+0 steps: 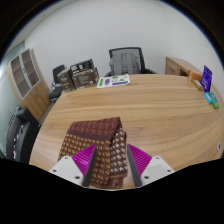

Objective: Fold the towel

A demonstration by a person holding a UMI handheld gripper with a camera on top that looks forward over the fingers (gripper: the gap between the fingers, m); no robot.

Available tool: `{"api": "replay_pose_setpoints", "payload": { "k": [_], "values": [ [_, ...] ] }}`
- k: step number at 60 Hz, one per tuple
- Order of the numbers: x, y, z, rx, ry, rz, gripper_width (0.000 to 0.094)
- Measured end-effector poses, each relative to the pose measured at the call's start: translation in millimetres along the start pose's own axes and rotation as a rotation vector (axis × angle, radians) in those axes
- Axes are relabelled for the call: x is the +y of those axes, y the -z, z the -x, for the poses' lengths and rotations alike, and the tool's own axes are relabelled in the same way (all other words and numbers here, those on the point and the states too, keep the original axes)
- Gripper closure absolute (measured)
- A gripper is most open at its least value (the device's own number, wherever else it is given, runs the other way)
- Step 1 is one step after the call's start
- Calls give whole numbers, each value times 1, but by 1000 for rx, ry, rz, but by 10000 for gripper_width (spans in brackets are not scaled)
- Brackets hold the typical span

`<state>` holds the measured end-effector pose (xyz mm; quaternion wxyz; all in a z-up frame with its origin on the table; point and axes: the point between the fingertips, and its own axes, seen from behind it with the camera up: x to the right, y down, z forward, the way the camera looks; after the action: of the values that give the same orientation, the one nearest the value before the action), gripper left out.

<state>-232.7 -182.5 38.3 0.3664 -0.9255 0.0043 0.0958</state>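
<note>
Brown patterned towel [100,148] hangs bunched in my claw [113,165], both fingers pinching its near edge, the rest lying on the wooden worktop [150,105] just ahead. I judge the fold only begun: cloth lifted, nothing laid flat or squared yet.

The tool [112,160] has two white fingers [68,168] bearing magenta pads [140,158] inside.
</note>
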Motion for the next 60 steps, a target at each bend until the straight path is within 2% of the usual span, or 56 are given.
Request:
{"api": "replay_pose_setpoints", "payload": {
  "k": [3, 5, 8, 25, 37, 45, 60],
  "values": [
    [-3, 7, -7, 11, 11, -3, 123],
    [-5, 13, -12, 24, 21, -8, 69],
    [-8, 24, -12, 28, 45, -20, 91],
    [-19, 124, 23, 59, 138, -124, 78],
    [5, 210, 56, 115, 154, -189, 78],
    [31, 260, 80, 136, 158, -201, 77],
    [49, 319, 101, 164, 155, -246, 78]
  ]
}}
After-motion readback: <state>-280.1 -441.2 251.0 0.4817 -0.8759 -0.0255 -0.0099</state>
